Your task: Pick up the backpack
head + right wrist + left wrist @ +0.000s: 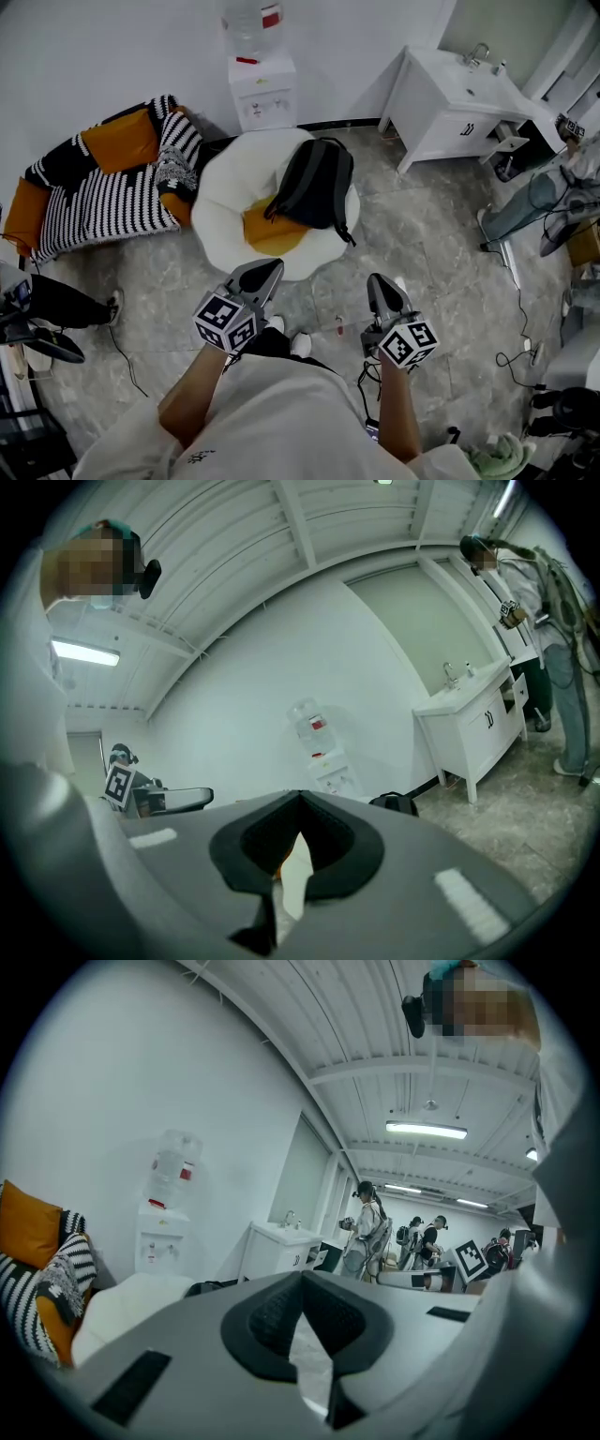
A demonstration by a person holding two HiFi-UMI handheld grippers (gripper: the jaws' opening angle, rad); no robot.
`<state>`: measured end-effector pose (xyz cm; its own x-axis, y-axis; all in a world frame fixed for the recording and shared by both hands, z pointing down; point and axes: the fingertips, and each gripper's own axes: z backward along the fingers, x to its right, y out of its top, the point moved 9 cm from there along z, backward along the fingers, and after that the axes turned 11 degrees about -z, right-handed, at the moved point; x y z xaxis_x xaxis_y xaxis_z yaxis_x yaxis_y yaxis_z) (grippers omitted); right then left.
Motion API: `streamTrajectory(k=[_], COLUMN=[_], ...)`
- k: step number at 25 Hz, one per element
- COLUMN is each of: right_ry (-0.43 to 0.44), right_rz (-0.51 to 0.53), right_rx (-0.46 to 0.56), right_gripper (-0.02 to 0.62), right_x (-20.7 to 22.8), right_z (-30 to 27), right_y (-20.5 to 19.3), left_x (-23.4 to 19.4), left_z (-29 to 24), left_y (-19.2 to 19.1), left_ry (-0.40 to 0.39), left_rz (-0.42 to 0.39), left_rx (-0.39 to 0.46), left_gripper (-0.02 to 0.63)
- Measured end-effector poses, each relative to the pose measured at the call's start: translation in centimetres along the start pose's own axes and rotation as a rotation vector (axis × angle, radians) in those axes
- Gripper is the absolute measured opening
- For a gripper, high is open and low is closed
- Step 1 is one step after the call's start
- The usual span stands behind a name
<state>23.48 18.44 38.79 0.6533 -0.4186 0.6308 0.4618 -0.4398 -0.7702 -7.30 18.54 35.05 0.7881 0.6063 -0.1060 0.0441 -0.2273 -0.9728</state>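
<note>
Count: 1 backpack [314, 183], 1 white round seat [225, 220], 1 striped sofa [103, 211], 1 water dispenser [262, 94] with 1 bottle [248, 23], 1 sink cabinet [450, 112]. 2 grippers: left gripper [261, 277], right gripper [382, 286]. Left gripper view adds at least 3 people [367, 1227] in the background; exact number unclear.

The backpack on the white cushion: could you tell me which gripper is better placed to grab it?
Left, marginally: the left gripper overlaps the cushion, angled toward the backpack; the right gripper hangs over floor. Both shut.
</note>
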Motion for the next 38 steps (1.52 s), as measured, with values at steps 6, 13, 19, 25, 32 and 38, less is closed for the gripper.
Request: streamTrajectory(k=[6,13,19,25,32,38], right_ry=[-0.029,-0.072,-0.067,-0.068,-0.123,-0.149], right_rz=[-0.004,-0.002,0.005,0.021,0.033,0.035], right_rx=[-0.001,0.016,0.027,0.018,0.030,0.029], right_gripper=[0.002,0.003,0.003,0.003,0.003,0.003], right_x=[0.5,1.6,1.7,1.3,1.3,1.3], right_z=[-0.8,-3.7,-9.1,-14.3,-17.9,-19.4], right_y=[0.1,1.8,3.0,4.0,4.5,4.3], left_x=[-1.5,-5.0,-9.5,-14.0,-18.7,-20.4], left_z=[-1.7,-5.4,-8.3,-11.1,-13.6,-14.9], left_y=[-0.3,1.0,2.0,2.5,1.9,2.1], left_ry=[-0.019,-0.056,-0.084,-0.101,-0.131,-0.166], left_rz=[0.025,0.014,0.011,0.013,0.034,0.037], left_rx=[0.002,-0.001,-0.003,-0.029,-0.078,-0.071], left_gripper=[-0.002,-0.002,-0.002,-0.002,-0.002,-0.002])
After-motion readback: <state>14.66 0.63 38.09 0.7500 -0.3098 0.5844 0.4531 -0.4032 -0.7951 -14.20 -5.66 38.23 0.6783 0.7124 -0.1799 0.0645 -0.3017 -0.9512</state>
